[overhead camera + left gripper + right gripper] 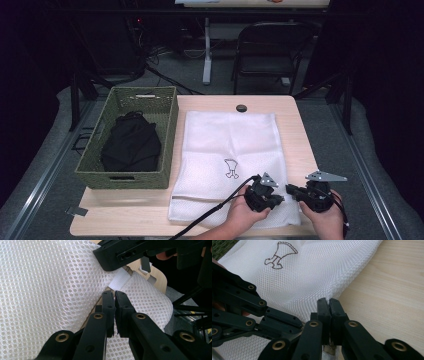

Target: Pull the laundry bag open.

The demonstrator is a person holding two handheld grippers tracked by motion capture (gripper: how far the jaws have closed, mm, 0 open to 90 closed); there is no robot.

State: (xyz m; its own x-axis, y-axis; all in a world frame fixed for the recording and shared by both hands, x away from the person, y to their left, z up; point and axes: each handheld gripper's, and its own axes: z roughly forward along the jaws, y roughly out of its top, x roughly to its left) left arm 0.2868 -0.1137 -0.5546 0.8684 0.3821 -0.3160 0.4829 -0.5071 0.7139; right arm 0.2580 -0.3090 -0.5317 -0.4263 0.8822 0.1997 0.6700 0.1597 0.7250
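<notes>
While both grippers' jaws pinch the mesh bag point(230, 150), zipper pull prob. in right.

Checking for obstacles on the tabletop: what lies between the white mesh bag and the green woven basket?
Nothing: in the high view a narrow bare strip of table separates the mesh bag from the basket.

Both hands low at near edge, close together; left claw point(281, 198) and right claw point(290, 188) clamped tight, tips nearly meeting
</notes>
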